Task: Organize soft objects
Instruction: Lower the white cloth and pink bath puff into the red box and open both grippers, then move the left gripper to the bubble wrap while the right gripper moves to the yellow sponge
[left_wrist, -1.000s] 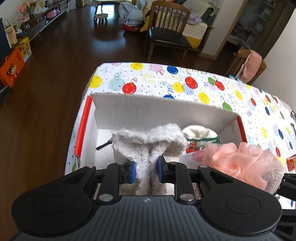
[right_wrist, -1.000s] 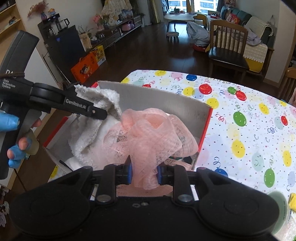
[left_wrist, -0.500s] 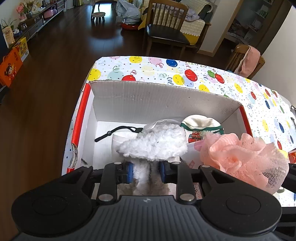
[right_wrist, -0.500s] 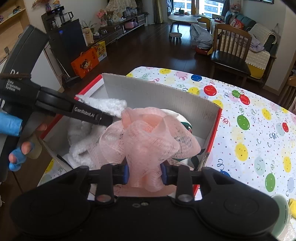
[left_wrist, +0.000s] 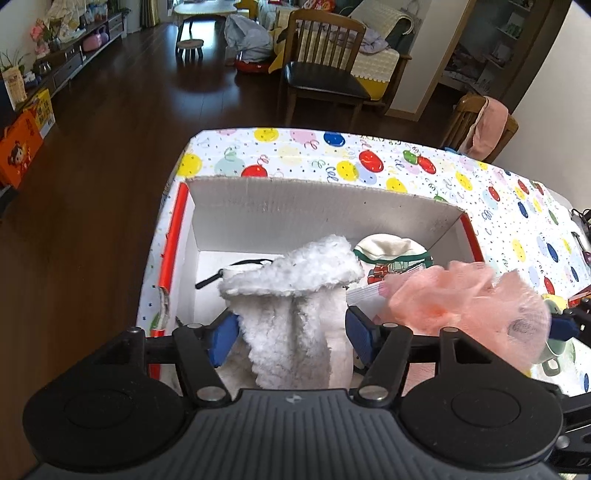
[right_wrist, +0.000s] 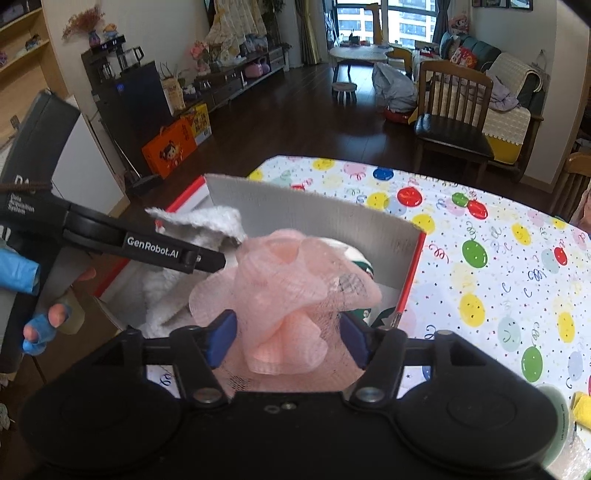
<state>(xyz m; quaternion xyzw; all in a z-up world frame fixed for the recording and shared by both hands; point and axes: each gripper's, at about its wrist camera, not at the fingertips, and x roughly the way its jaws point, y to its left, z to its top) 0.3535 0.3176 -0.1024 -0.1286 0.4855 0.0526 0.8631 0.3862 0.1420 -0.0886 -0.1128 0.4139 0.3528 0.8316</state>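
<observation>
A white fluffy cloth (left_wrist: 295, 310) hangs between the spread fingers of my left gripper (left_wrist: 291, 338), over the open cardboard box (left_wrist: 317, 206). The jaws are wide apart and no longer pinch it. A pink mesh bath puff (right_wrist: 288, 295) sits between the spread fingers of my right gripper (right_wrist: 288, 341), over the box's right part; it also shows in the left wrist view (left_wrist: 469, 306). The fluffy cloth shows in the right wrist view (right_wrist: 207, 225) beside the left gripper's arm. A cream and green knitted item (left_wrist: 391, 254) lies inside the box.
The box stands at the near left corner of a table with a balloon-print cloth (left_wrist: 424, 170). A black strap (left_wrist: 229, 269) lies in the box. A green mug (left_wrist: 557, 350) and a yellow item (right_wrist: 581, 410) sit at the right. Wooden chairs (left_wrist: 325, 74) stand beyond the table.
Both grippers have opened from shut. The white cloth and the pink puff now sit loose between the spread fingers, lower over the box.
</observation>
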